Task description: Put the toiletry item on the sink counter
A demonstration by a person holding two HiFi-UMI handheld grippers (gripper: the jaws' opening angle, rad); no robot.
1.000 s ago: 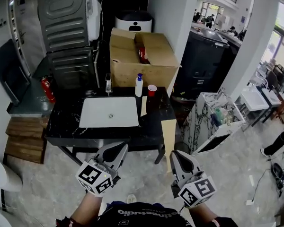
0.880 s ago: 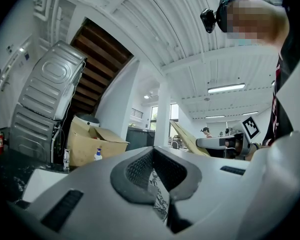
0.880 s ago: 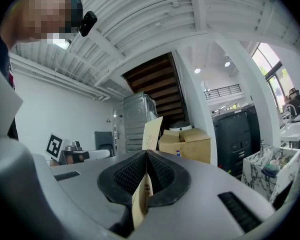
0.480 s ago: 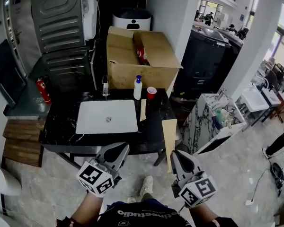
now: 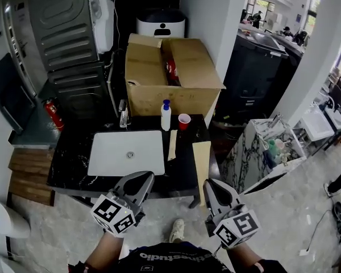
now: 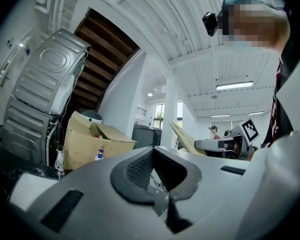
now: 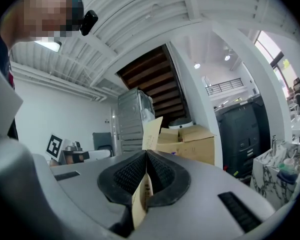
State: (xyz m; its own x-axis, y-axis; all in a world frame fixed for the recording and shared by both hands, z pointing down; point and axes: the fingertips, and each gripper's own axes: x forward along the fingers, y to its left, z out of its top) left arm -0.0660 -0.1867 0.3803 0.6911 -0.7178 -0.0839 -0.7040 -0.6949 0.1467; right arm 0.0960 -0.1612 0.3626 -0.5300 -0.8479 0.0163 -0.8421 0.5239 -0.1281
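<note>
A black marble sink counter (image 5: 71,164) with a white basin (image 5: 105,152) stands ahead of me in the head view. My right gripper (image 5: 212,184) (image 7: 146,154) is held low in front of the counter's right end and is shut on a long flat tan carton (image 5: 202,159) (image 7: 152,130) that sticks up past the jaws. The carton (image 6: 183,135) also shows in the left gripper view. My left gripper (image 5: 142,178) (image 6: 153,150) hovers short of the counter's front edge, shut with nothing in it.
At the back of the counter stand a faucet (image 5: 123,116), a white pump bottle with a blue top (image 5: 166,117) and a red cup (image 5: 184,120). A tan strip (image 5: 171,145) lies beside the basin. An open cardboard box (image 5: 153,75) sits behind; a marble stand (image 5: 256,152) is at the right.
The head view has drawn closer to the counter, which now sits lower and larger in the frame. Both grippers keep the same pose, the right still gripping the carton.
</note>
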